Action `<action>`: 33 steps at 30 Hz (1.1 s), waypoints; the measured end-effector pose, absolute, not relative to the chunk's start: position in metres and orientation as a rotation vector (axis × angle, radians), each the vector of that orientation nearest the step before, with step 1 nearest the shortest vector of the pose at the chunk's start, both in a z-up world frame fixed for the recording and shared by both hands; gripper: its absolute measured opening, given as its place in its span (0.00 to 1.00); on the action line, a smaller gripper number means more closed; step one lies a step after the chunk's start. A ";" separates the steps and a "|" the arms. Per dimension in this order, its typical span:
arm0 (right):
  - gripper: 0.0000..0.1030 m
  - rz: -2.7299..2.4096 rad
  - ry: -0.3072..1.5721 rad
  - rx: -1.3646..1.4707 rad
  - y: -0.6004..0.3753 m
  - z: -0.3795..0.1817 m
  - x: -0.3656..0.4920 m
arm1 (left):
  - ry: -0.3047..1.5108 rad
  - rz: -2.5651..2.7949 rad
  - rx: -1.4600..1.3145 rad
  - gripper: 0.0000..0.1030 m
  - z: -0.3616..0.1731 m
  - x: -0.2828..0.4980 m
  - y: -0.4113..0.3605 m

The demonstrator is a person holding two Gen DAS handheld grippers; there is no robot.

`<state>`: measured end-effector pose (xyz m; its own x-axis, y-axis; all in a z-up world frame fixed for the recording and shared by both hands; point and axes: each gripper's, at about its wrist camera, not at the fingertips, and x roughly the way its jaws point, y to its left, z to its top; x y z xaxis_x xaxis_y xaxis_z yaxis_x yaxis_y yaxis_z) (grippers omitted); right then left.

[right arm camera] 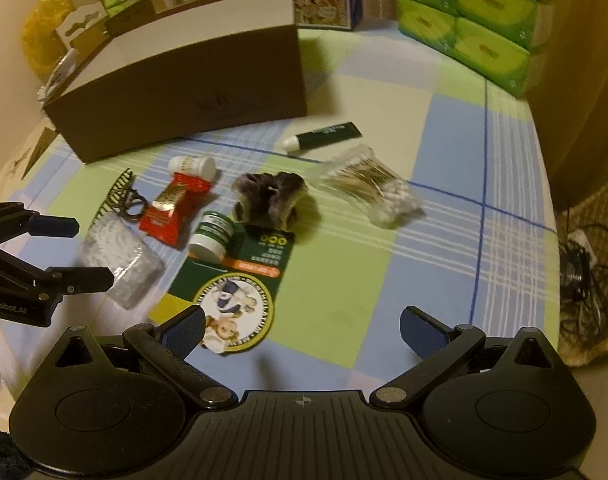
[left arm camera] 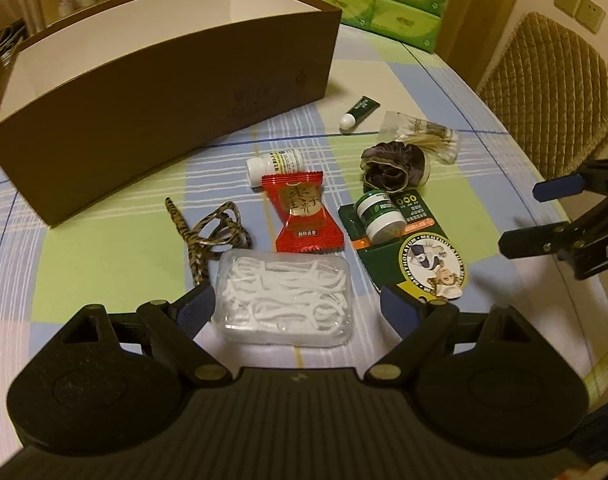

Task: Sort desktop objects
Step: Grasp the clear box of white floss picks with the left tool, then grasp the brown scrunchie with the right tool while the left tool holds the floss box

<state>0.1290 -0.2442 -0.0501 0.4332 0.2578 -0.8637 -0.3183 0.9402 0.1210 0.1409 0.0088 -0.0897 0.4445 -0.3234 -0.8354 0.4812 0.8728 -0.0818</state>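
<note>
My left gripper is spread wide around the clear floss-pick case, ready to grasp it. My right gripper hangs released nearby. The brown box waits beyond.

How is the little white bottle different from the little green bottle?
The white bottle is pale with a yellow label; the green bottle is dark green with a white cap. The white bottle lies beside the red packet, near the brown box; the green bottle lies on a green card. Both lie on their sides.
</note>
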 end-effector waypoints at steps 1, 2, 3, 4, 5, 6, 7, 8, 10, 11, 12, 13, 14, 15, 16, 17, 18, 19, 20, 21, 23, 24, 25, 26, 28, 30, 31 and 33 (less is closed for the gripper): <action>0.98 0.352 1.063 -0.059 -0.245 -0.051 0.129 | 0.992 -0.508 0.185 0.85 -0.092 0.143 0.008; 0.98 0.345 1.067 -0.055 -0.247 -0.051 0.130 | 0.993 -0.514 0.190 0.85 -0.093 0.146 0.007; 0.98 0.338 1.070 -0.051 -0.247 -0.052 0.131 | 0.997 -0.520 0.195 0.85 -0.096 0.148 0.006; 0.98 0.333 1.074 -0.048 -0.248 -0.053 0.131 | 1.006 -0.525 0.201 0.85 -0.099 0.152 0.005; 0.98 0.328 1.076 -0.046 -0.248 -0.054 0.132 | 1.008 -0.525 0.211 0.85 -0.101 0.154 0.003; 0.98 0.324 1.079 -0.045 -0.249 -0.055 0.132 | 1.015 -0.529 0.222 0.85 -0.104 0.157 0.002; 0.98 0.321 1.082 -0.043 -0.249 -0.055 0.132 | 1.026 -0.534 0.230 0.85 -0.108 0.160 0.001; 0.98 0.318 1.085 -0.041 -0.249 -0.056 0.132 | 1.034 -0.538 0.233 0.85 -0.110 0.162 0.000; 0.98 0.312 1.089 -0.039 -0.250 -0.057 0.132 | 1.046 -0.542 0.247 0.85 -0.115 0.165 -0.002; 0.98 0.310 1.091 -0.037 -0.250 -0.058 0.132 | 1.053 -0.541 0.255 0.84 -0.118 0.166 -0.003; 0.98 0.308 1.093 -0.036 -0.250 -0.059 0.132 | 1.060 -0.537 0.258 0.83 -0.120 0.167 -0.003; 0.98 0.305 1.096 -0.035 -0.251 -0.059 0.132 | 1.068 -0.536 0.256 0.82 -0.123 0.168 -0.003; 0.98 0.304 1.098 -0.035 -0.251 -0.060 0.133 | 1.074 -0.534 0.255 0.81 -0.125 0.169 -0.003; 0.98 0.303 1.100 -0.035 -0.250 -0.060 0.133 | 1.075 -0.531 0.253 0.82 -0.126 0.169 -0.003; 0.98 0.304 1.102 -0.035 -0.250 -0.060 0.133 | 1.069 -0.531 0.251 0.82 -0.126 0.168 -0.002; 0.98 0.305 1.103 -0.036 -0.250 -0.060 0.133 | 1.067 -0.530 0.252 0.81 -0.125 0.168 -0.002; 0.98 0.306 1.104 -0.037 -0.249 -0.061 0.133 | 1.066 -0.528 0.251 0.81 -0.125 0.167 -0.002; 0.98 0.309 1.105 -0.039 -0.248 -0.061 0.133 | 1.066 -0.527 0.251 0.81 -0.125 0.166 -0.002; 0.98 0.312 1.105 -0.040 -0.248 -0.061 0.134 | 1.067 -0.525 0.251 0.81 -0.125 0.166 -0.001; 0.98 0.317 1.104 -0.041 -0.247 -0.061 0.134 | 1.066 -0.523 0.249 0.81 -0.124 0.164 -0.001; 0.98 0.325 1.102 -0.042 -0.245 -0.060 0.134 | 1.058 -0.518 0.242 0.81 -0.120 0.160 0.001; 0.98 0.330 1.100 -0.042 -0.244 -0.060 0.135 | 1.053 -0.514 0.237 0.81 -0.117 0.158 0.003; 0.98 0.336 1.098 -0.042 -0.243 -0.060 0.135 | 1.049 -0.511 0.232 0.81 -0.114 0.156 0.005; 0.98 0.342 1.096 -0.040 -0.241 -0.060 0.136 | 1.043 -0.507 0.227 0.81 -0.110 0.153 0.007; 0.98 0.354 1.090 -0.034 -0.238 -0.060 0.138 | 1.024 -0.500 0.217 0.81 -0.102 0.149 0.011; 0.98 0.368 1.080 -0.020 -0.235 -0.059 0.141 | 1.006 -0.491 0.207 0.81 -0.093 0.145 0.015; 0.98 0.377 1.074 -0.014 -0.233 -0.059 0.143 | 0.995 -0.481 0.201 0.81 -0.088 0.144 0.018; 0.98 0.392 1.060 -0.007 -0.228 -0.059 0.148 | 0.976 -0.473 0.195 0.81 -0.080 0.145 0.021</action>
<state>0.1484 -0.2278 -0.0589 0.4264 0.3105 -0.8496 -0.3171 0.9309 0.1811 0.1446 0.0211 -0.0805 0.4692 -0.2971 -0.8316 0.4686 0.8819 -0.0506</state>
